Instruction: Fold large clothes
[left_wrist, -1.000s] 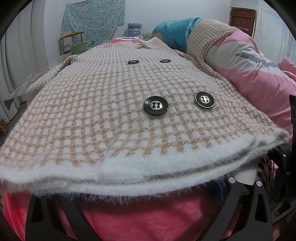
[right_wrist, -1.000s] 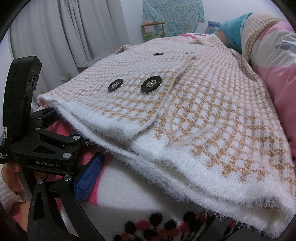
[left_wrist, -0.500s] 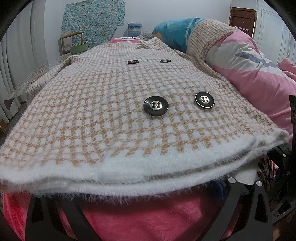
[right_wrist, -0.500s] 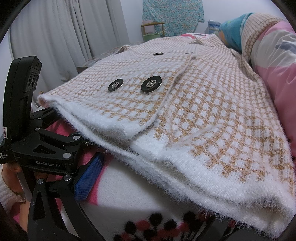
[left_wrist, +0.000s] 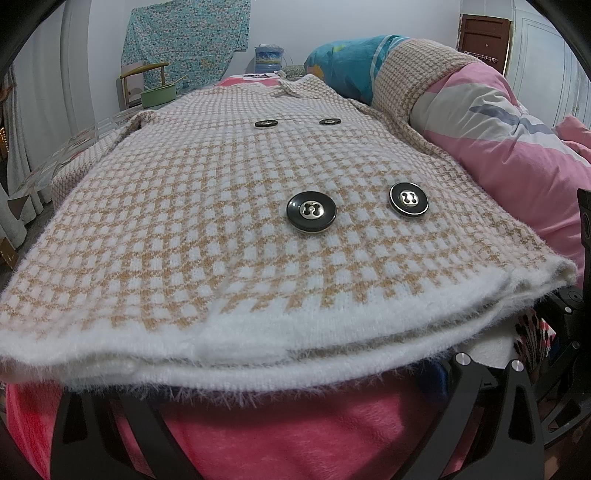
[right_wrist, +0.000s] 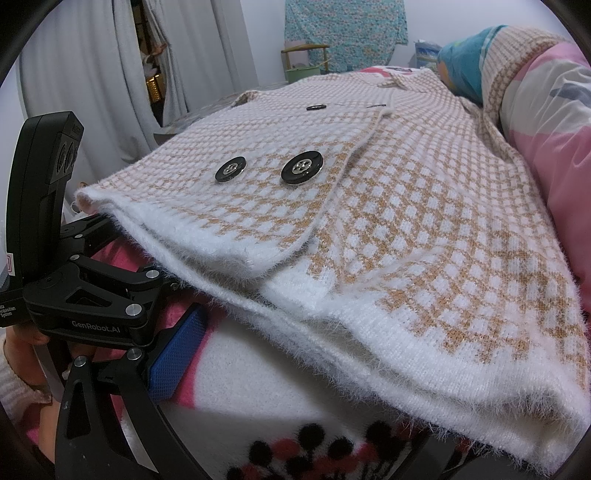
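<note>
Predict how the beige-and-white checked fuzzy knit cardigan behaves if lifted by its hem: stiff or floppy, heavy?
The beige-and-white checked fuzzy knit cardigan will probably be floppy: its layered hem already sags over the bed edge. Likely weighty for a garment, given the thick knit and big black buttons. The fuzzy nap should grip pads rather than slip.

Only one thing here is properly readable: "GenRobot.AI", in pale letters on the black body of the left gripper, which sits at about 8 o'clock in the right wrist view. Just left of that, at 9 o'clock on the frame edge, there's a bit of white print on the same black rig that ends in "System", but the line above it is cut off and I can't make it out. A white sticker with a red mark above it is too clipped to read. The left wrist view has no legible writing.
</note>
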